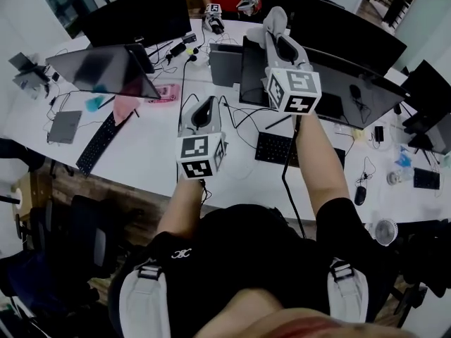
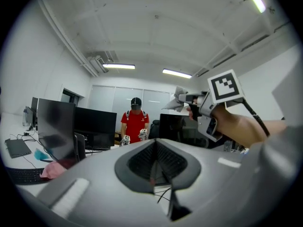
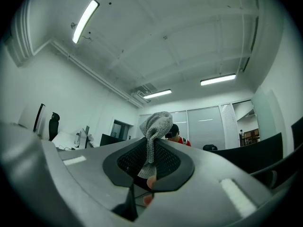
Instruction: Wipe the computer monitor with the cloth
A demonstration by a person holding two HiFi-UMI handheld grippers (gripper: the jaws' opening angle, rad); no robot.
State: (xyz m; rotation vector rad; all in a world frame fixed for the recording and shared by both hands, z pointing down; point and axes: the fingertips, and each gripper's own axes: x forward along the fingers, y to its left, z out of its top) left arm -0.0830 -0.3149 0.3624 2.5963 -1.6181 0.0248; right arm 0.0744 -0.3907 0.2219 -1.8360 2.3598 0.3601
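Note:
My right gripper is raised over the desk, shut on a grey knitted cloth. In the right gripper view the cloth sticks up from between the closed jaws. Below and beyond it stands a wide dark monitor, leaning back, and the cloth is not touching it. My left gripper is held lower and to the left, shut with nothing in it. The left gripper view shows the right gripper with the cloth in the air.
A second dark monitor stands at the left with a keyboard before it; another keyboard lies under my right arm. Cables cross the white desk. A person in a red shirt holding grippers stands opposite.

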